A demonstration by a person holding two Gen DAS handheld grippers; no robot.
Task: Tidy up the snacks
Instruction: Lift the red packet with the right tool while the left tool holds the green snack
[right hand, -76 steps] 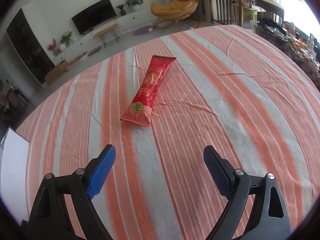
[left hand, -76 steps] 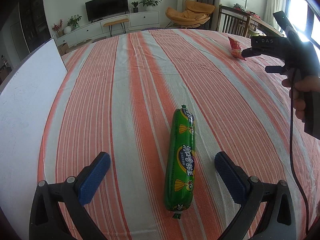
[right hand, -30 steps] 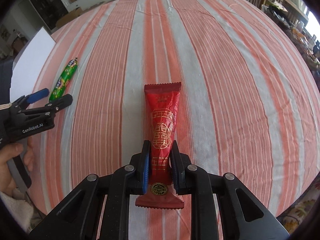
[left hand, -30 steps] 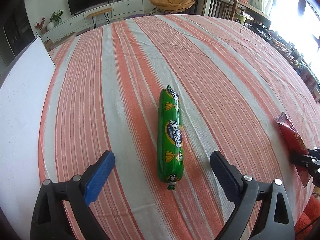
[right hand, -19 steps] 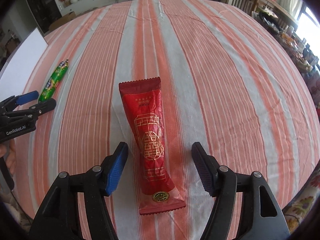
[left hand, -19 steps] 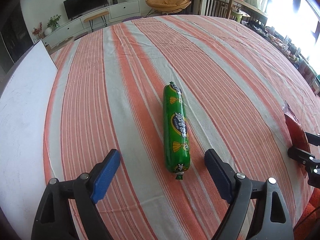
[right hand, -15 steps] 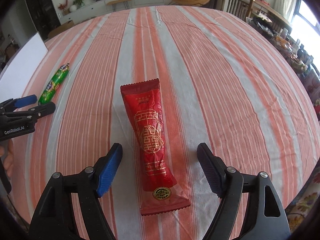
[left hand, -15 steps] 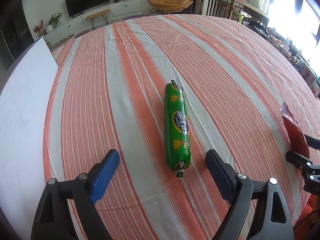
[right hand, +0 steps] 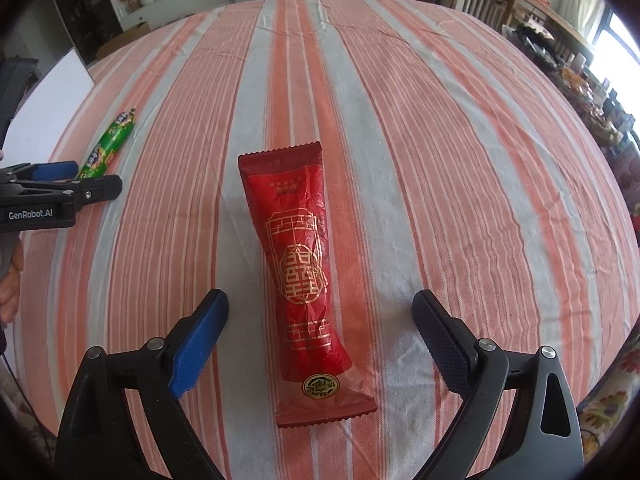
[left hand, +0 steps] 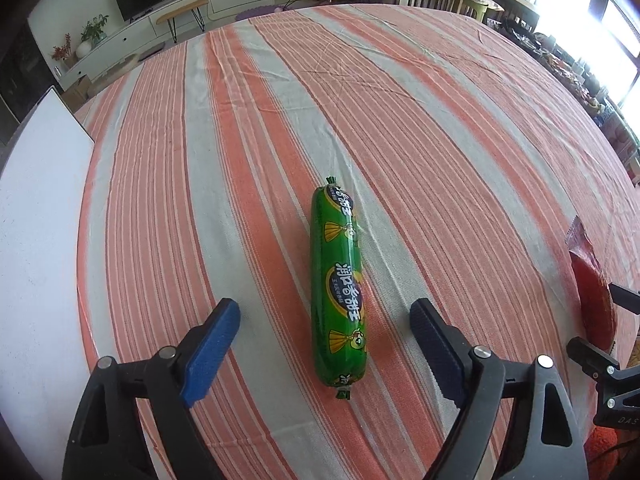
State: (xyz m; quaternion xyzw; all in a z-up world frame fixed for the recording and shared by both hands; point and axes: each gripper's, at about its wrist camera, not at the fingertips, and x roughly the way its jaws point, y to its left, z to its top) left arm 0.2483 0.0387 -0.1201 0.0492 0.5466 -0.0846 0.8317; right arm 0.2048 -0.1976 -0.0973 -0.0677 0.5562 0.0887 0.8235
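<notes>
Whiteboard (left hand: pixel 36 240) lies left of green sausage (left hand: pixel 340 284), nothing between

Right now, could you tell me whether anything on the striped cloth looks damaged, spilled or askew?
Nothing stands out: the green sausage and the red snack packet both lie flat and sealed on the tablecloth, though the packet's wrapper is slightly creased.

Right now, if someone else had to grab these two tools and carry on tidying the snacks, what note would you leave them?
Left hand-held gripper: open, jaws just narrowing around the green sausage, pads not touching it.
Right hand-held gripper: open, jaws just spread wide; the red snack packet lies free between them.
Both snacks lie flat and well apart on the striped tablecloth.
Done: red packet set down near the table's front edge.
Left: grip the sausage, probably bring it beside the packet.
</notes>
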